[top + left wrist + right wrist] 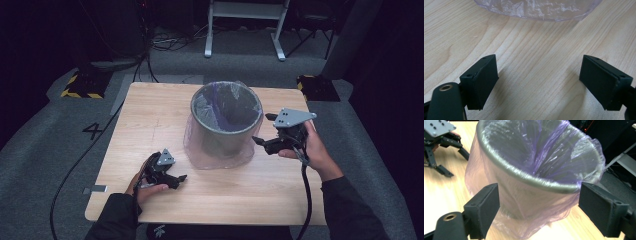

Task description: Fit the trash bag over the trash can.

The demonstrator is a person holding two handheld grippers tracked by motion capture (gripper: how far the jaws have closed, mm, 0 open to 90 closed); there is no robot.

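A grey bin stands upright near the middle of the wooden table, a little toward its far edge. A translucent purple bag lines the bin: it is folded over the rim, hangs down the outside wall and spreads in a loose skirt on the tabletop around the base.

My right gripper is held just beside the bin's right wall, below the rim, its jaws pointing at the bin and spread wide with nothing between them. In the right gripper view the bin fills the space ahead of the two pads, the rim tilted across the picture; the pads do not touch plastic.

My left gripper rests low over the table, on the near left side of the bin and apart from it. Its jaws are also spread, empty, over bare wood; in the left gripper view the hem of the bag lies just ahead of them, untouched.
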